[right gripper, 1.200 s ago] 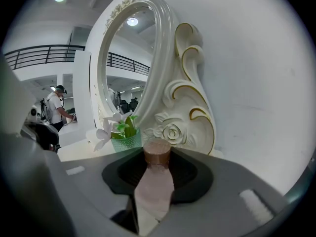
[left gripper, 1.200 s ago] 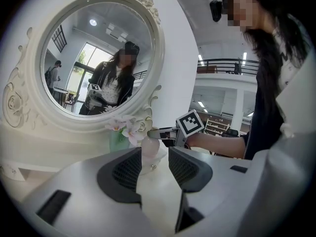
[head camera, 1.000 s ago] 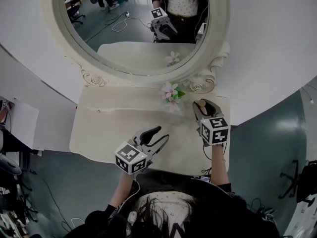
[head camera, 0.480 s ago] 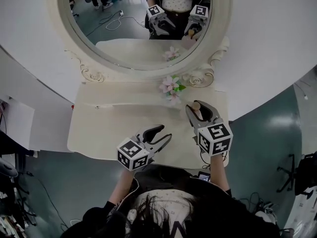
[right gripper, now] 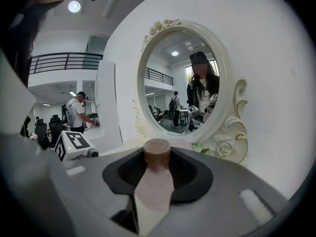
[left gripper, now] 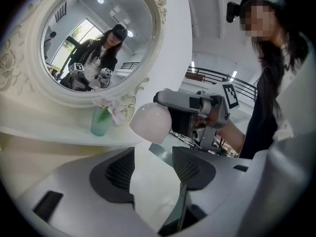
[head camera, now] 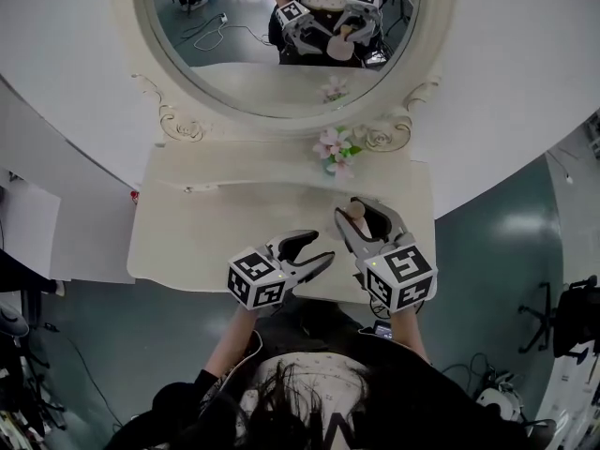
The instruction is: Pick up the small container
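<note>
The small container [head camera: 356,212] is a pale pink bottle with a brown cap [right gripper: 157,154]. My right gripper [head camera: 362,219] is shut on it and holds it up above the front of the white vanity table [head camera: 206,237]. In the right gripper view the bottle [right gripper: 154,186] stands upright between the dark pads. In the left gripper view its round pink bottom [left gripper: 150,122] shows, carried by the right gripper [left gripper: 170,113]. My left gripper [head camera: 312,249] hovers at the table's front edge, open, with nothing between its jaws.
An oval mirror [head camera: 281,36] in an ornate white frame stands at the back of the table. A small vase of pink flowers [head camera: 336,150] sits at its base on the right. The floor [head camera: 506,242] drops away right of the table.
My right gripper has come back from near the flowers toward the front edge with the container in it, now closer to the left gripper. The left gripper has hardly moved.
</note>
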A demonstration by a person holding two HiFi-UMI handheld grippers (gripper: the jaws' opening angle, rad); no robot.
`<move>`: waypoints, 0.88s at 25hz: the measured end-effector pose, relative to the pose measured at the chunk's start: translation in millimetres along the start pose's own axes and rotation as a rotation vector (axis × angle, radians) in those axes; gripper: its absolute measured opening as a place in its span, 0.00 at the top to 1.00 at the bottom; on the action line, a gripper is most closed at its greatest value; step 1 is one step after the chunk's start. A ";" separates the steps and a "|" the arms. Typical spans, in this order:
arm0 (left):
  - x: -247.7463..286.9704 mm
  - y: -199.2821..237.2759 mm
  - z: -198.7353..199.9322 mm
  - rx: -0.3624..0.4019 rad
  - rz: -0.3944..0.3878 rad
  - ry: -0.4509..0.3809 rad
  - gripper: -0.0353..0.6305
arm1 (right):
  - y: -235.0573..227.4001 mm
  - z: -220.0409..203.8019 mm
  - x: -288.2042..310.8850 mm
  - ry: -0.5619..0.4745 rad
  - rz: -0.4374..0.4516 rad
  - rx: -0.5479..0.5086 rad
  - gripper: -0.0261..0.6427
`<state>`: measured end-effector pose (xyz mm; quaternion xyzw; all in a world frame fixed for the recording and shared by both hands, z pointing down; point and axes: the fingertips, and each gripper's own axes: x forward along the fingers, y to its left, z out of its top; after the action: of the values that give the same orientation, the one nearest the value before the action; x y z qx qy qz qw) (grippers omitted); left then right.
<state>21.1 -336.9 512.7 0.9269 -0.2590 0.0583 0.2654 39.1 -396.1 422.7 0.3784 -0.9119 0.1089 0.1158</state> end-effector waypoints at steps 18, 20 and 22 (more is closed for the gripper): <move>-76.8 -20.4 -10.3 0.000 -0.112 -0.061 0.59 | 119.5 -3.2 0.2 -0.006 0.017 -0.018 0.75; -88.4 -25.4 -14.6 0.008 -0.115 -0.060 0.59 | 132.0 -4.1 -3.2 -0.012 0.010 -0.011 0.75; -99.6 -31.1 -20.7 0.010 -0.115 -0.056 0.59 | 144.1 -6.6 -7.3 -0.018 0.004 0.002 0.75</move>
<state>-47.9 -258.8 491.5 0.9428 -0.2124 0.0182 0.2562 -58.2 -289.9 410.9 0.3778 -0.9135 0.1066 0.1071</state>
